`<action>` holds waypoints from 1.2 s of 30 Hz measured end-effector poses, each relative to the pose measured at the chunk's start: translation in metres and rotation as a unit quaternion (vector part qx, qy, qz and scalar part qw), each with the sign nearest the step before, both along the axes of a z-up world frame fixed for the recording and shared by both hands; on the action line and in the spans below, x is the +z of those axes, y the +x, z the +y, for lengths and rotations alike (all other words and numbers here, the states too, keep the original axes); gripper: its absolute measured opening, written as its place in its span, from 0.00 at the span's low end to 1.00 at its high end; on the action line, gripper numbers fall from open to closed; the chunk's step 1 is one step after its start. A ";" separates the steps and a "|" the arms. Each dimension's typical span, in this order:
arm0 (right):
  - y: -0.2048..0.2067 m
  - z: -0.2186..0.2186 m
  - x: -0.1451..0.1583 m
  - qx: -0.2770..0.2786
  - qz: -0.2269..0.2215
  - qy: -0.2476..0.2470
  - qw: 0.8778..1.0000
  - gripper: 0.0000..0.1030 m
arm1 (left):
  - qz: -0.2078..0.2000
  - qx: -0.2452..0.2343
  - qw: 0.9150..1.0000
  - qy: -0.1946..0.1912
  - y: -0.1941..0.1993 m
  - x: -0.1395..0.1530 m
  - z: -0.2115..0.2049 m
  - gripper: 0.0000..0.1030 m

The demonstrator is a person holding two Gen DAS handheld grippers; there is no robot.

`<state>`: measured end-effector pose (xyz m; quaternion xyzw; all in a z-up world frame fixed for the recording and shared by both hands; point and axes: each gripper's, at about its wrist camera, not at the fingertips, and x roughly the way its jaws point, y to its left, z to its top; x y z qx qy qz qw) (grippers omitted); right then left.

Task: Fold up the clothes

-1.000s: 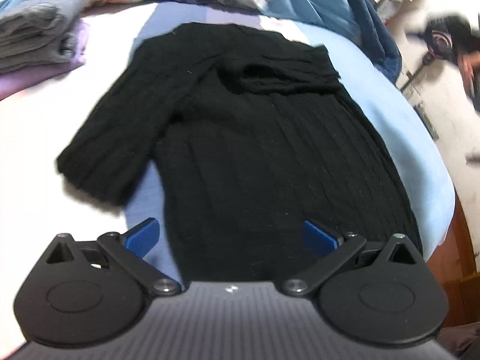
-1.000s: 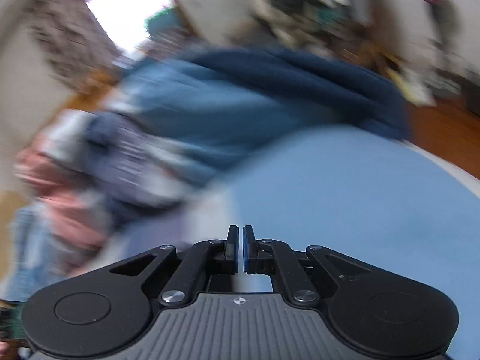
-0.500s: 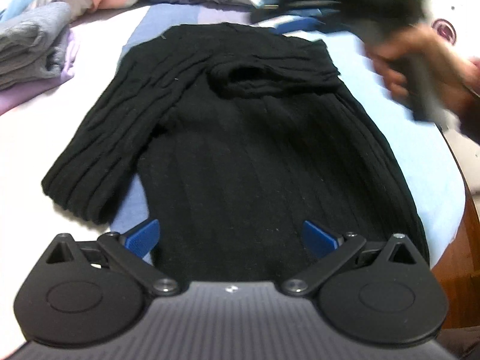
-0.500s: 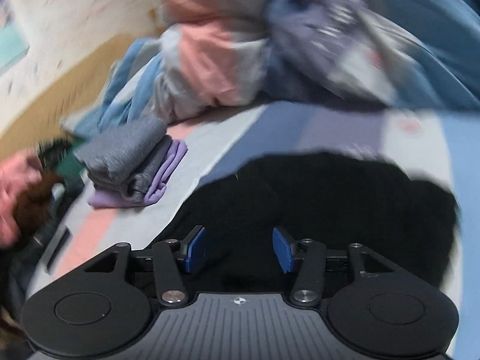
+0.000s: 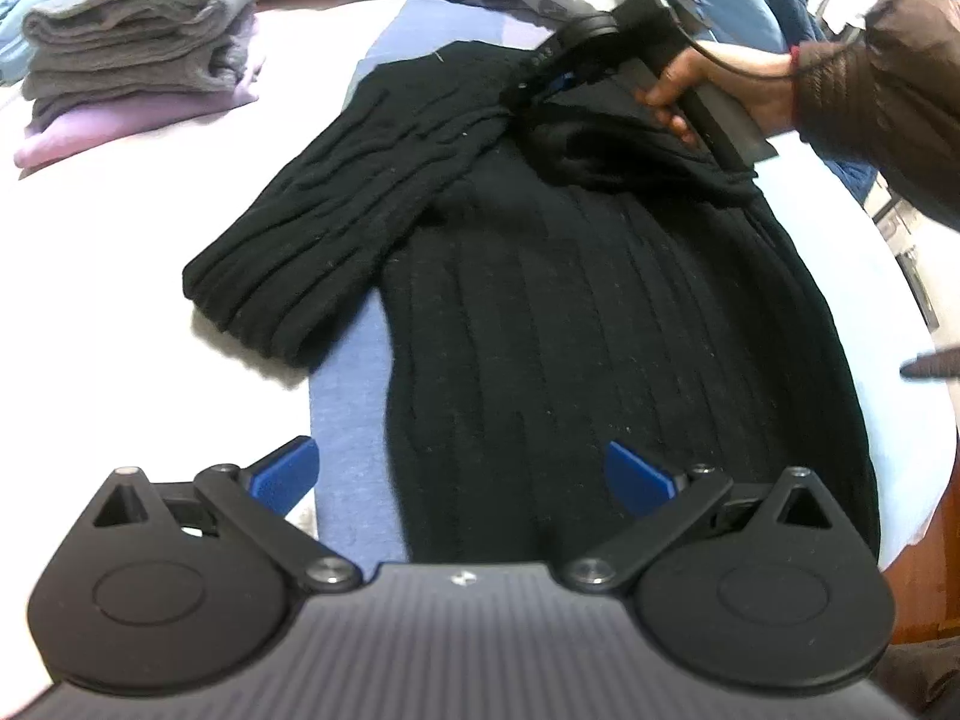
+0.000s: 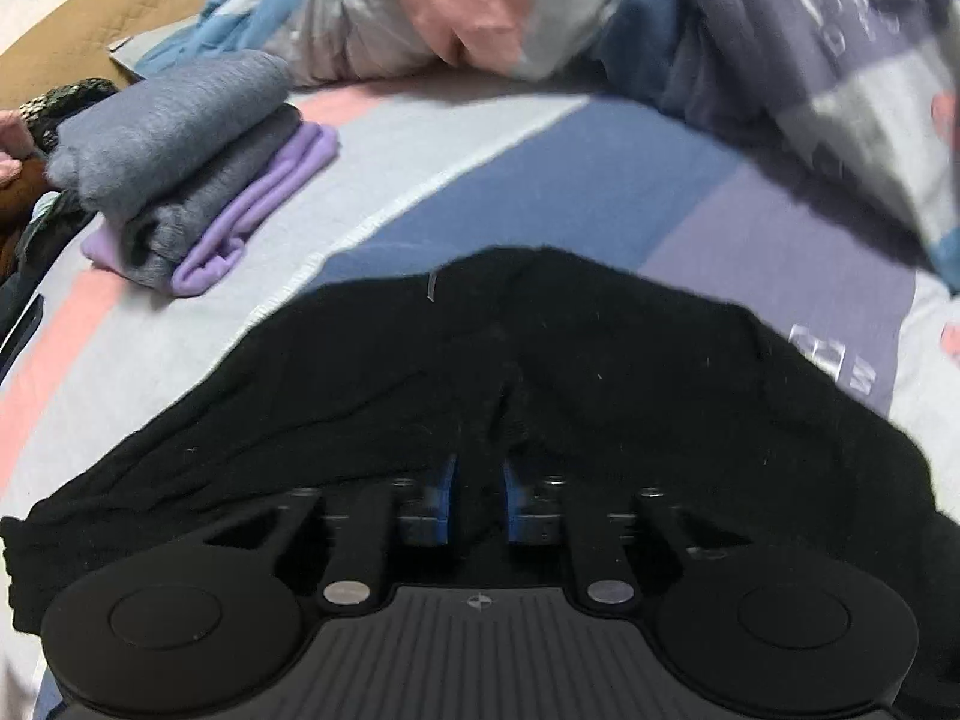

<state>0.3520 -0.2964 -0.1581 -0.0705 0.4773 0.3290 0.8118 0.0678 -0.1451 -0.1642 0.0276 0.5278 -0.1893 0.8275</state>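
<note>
Nearest, the left gripper point(image 5: 462, 474) hangs wide open over the hem of the black sweater point(image 5: 600, 330), its blue pads clear of the cloth. The sweater lies flat on the bed point(image 5: 108, 312), body ribbed lengthwise, one sleeve point(image 5: 336, 228) angled out to the side. It looks soft, thick and limp, light enough to lift but sure to sag and stretch wherever unsupported. Farther up, the right gripper point(image 6: 477, 498) has just been closing and now pinches a fold of knit at the neckline. Collar and hem are probably the best holds. Beyond sits a stack point(image 5: 132, 54) of folded clothes.
</note>
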 end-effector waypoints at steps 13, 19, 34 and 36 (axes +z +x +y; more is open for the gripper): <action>-0.040 -0.094 0.140 -0.108 -0.070 0.226 0.965 0.11 | -0.042 -0.087 0.995 -0.024 0.025 0.017 -0.052 1.00; -0.065 -0.225 0.181 -0.284 -0.141 0.246 0.916 0.11 | -0.067 -0.146 0.986 -0.044 0.043 0.020 -0.104 1.00; -0.152 -0.336 0.093 -0.455 -0.041 0.224 0.861 0.12 | -0.028 -0.183 0.981 -0.061 0.084 -0.018 -0.153 1.00; -0.161 -0.338 0.103 -0.454 -0.060 0.226 0.860 0.12 | -0.061 -0.180 0.980 -0.063 0.087 -0.007 -0.150 1.00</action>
